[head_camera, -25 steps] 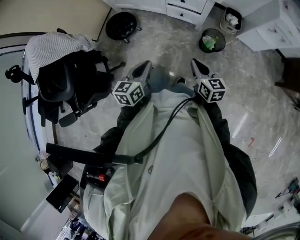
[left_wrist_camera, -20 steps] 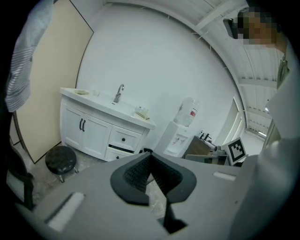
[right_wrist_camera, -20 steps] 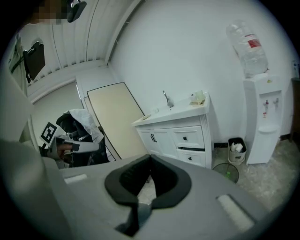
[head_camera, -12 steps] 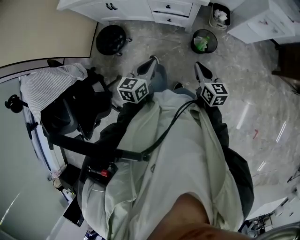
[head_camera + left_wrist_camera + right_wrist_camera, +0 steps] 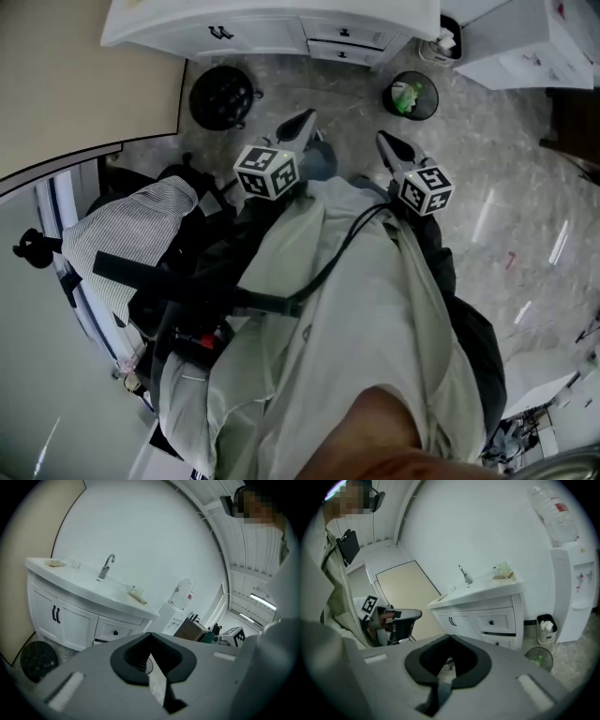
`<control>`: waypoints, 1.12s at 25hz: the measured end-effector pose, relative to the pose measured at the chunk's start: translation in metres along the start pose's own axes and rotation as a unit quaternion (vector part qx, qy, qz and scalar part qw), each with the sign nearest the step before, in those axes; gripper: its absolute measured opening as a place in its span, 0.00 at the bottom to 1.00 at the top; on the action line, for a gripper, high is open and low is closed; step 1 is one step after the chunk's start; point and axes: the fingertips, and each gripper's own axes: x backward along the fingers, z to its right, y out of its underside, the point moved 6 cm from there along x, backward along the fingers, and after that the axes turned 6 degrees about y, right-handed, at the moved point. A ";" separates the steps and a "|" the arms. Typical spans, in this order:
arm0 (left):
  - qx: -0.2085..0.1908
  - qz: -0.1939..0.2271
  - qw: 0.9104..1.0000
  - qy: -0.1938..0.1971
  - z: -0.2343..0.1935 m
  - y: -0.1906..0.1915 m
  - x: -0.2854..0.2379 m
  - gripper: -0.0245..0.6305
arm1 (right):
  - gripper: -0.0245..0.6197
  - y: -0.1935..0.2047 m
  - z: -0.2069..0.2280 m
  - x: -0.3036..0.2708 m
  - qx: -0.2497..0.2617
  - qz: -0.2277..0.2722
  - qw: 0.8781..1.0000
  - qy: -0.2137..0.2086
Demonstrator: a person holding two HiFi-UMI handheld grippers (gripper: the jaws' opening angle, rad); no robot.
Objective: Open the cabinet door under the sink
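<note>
**Item count.** One white vanity cabinet [image 5: 272, 28] stands against the wall. It carries one sink [image 5: 93, 585] with one faucet [image 5: 108, 565].

Below the sink are two cabinet doors [image 5: 70, 620], both flush with the cabinet front. Two black handles [image 5: 56, 614] sit side by side at the centre seam. Seen from the front, two drawers [image 5: 494, 621] lie to the right of the doors, each with one black knob.

On the floor:
- one black round object [image 5: 222, 97] in front of the doors
- one mesh bin [image 5: 412, 96] with green contents
- one small bin [image 5: 546, 627] just beside one water dispenser [image 5: 574, 588]

One office chair [image 5: 211, 211], draped with one striped cloth [image 5: 141, 225], stands at the person's left.

**Grippers.** There are two, each carrying one marker cube [image 5: 424, 190].
- Left gripper [image 5: 150, 634]: jaws fully together, tips in contact, nothing between them.
- Right gripper [image 5: 450, 638]: jaws fully together, nothing between them.

Both grippers are held in the air, well apart from the cabinet, and touch nothing.
</note>
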 end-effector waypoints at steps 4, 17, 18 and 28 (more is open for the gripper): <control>0.008 -0.012 0.999 0.039 -0.027 -0.016 -0.007 0.05 | 0.04 -0.012 -0.026 -0.038 0.005 -0.017 0.997 -0.078; 0.021 -0.007 0.996 0.089 -0.075 -0.036 -0.009 0.05 | 0.04 -0.038 -0.078 -0.099 0.092 -0.058 0.984 -0.145; 0.026 -0.001 0.996 0.087 -0.078 -0.036 -0.008 0.05 | 0.05 -0.038 -0.081 -0.102 0.094 -0.063 0.981 -0.156; 0.059 0.023 0.997 0.042 -0.106 -0.038 0.003 0.05 | 0.06 -0.048 -0.069 -0.140 0.087 -0.092 0.977 -0.171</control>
